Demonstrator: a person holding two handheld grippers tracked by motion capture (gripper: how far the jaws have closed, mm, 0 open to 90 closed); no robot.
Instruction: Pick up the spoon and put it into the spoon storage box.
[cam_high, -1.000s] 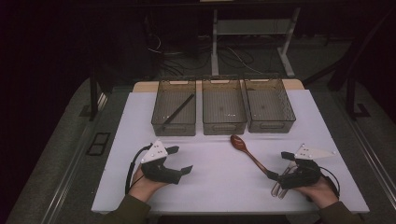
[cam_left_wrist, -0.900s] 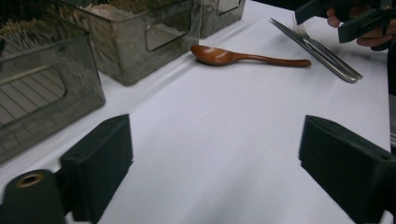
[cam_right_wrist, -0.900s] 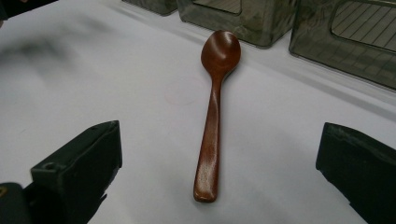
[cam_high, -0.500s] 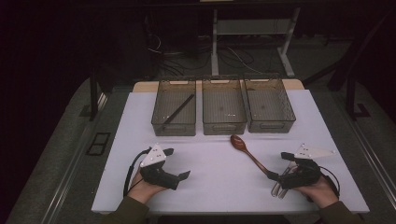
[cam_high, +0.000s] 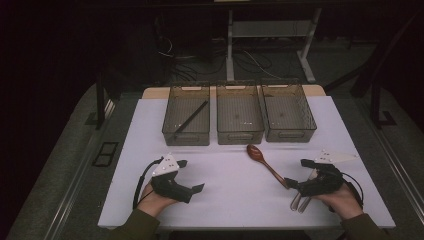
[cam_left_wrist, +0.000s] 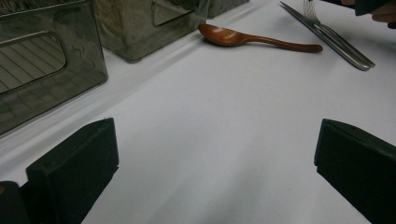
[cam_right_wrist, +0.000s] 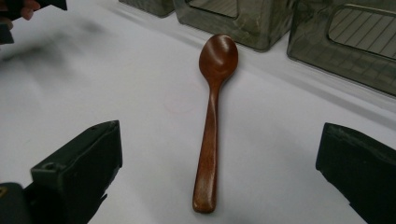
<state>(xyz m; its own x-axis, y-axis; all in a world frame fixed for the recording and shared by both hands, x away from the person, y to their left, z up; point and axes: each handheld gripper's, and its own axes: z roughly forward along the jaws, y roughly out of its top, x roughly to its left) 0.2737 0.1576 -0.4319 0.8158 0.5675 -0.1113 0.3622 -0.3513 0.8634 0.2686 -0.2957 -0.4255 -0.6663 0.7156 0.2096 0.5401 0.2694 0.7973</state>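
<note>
A brown wooden spoon lies on the white mat, bowl toward the bins. My right gripper rests on the mat at the spoon's handle end, open. In the right gripper view the spoon lies lengthwise between the spread jaws of that gripper, and they do not touch it. My left gripper sits at the near left, open and holding nothing. The left gripper view looks past its wide-apart jaws at the spoon farther off.
Three clear grey bins stand in a row at the back: left bin with a black stick inside, middle bin, right bin. Metal cutlery lies under the right hand, and it lies beside the spoon.
The left gripper has shifted slightly toward the near edge. The right gripper and the spoon stay where they were.
</note>
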